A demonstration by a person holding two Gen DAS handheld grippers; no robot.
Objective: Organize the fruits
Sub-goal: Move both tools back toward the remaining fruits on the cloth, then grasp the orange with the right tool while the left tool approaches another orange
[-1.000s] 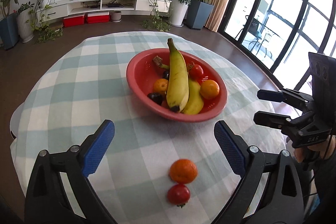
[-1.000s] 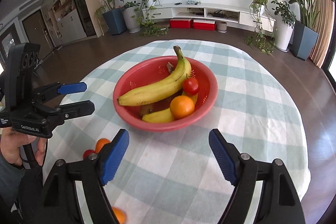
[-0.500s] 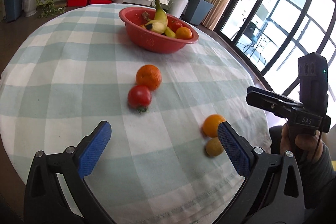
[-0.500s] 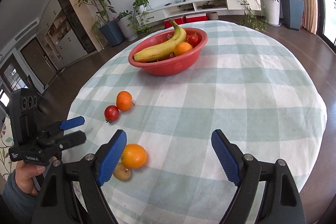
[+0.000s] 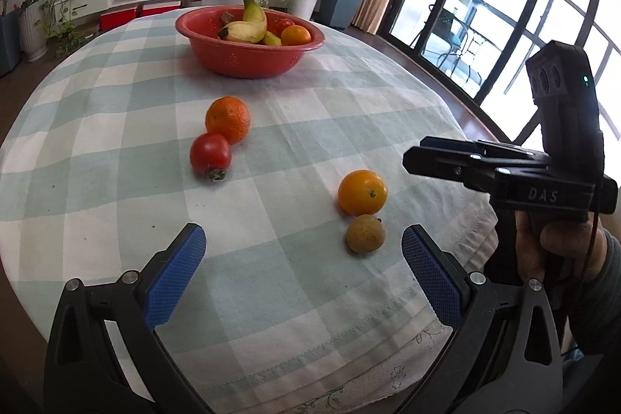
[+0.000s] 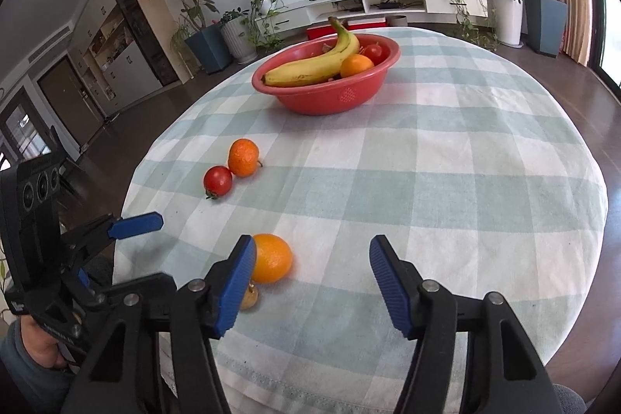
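the right tool [image 6: 306, 282] has just been narrowing but grips nothing; an orange [image 6: 271, 258] lies just outside its left pad, touching or nearly touching it, a small brown fruit [image 6: 248, 297] behind that pad. the left tool [image 5: 302, 278] stands wide and released over bare cloth, those two fruits ahead to its right. farther out on the table [image 6: 465, 181] a tomato [image 5: 210, 154] touches a mandarin [image 5: 228, 119]. beyond sits a red bowl [image 6: 326, 96]; its banana [image 6: 314, 64] lies across it, stem rising toward the tv wall.
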